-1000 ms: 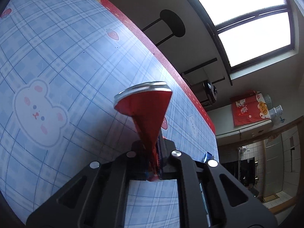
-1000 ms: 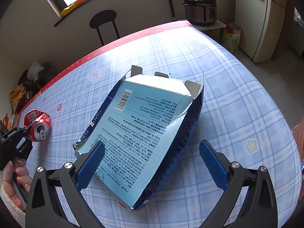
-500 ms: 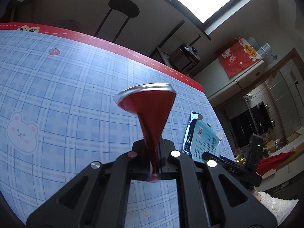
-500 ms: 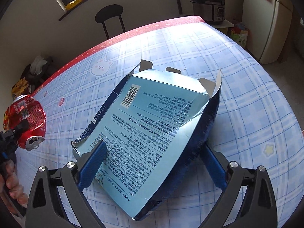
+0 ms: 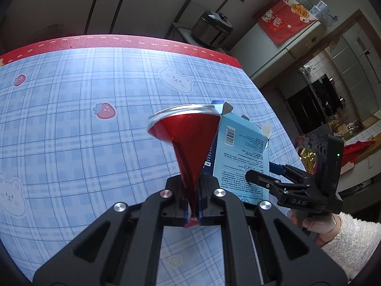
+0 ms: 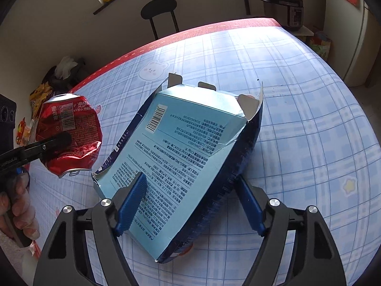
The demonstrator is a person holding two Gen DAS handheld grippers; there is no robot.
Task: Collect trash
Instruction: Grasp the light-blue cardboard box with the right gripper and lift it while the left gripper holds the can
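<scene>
A crushed red drink can (image 5: 188, 140) hangs above the table with my left gripper (image 5: 193, 205) shut on its flattened end. The right wrist view shows the same can (image 6: 71, 128) at the left, beside the carton. A flattened light-blue carton (image 6: 185, 147) with dark blue sides lies on the checked tablecloth (image 6: 309, 119). My right gripper (image 6: 190, 205) straddles the carton's near end and its jaws are closing. One blue pad (image 6: 131, 205) lies against the printed face and the other sits at the dark side. The left wrist view shows the carton (image 5: 240, 150) and right gripper (image 5: 266, 172) too.
The table's red-trimmed far edge (image 6: 190, 33) runs across the back, with a black stool (image 6: 159, 12) behind it. A rice cooker (image 6: 285, 9) and a fridge (image 6: 362, 35) stand at the right. Bags and wrappers (image 6: 45, 90) are piled off the table's left side.
My left gripper has rolled and carried the can across the table to the carton's side. The right gripper's jaws have narrowed from wide open to the carton's edges.
</scene>
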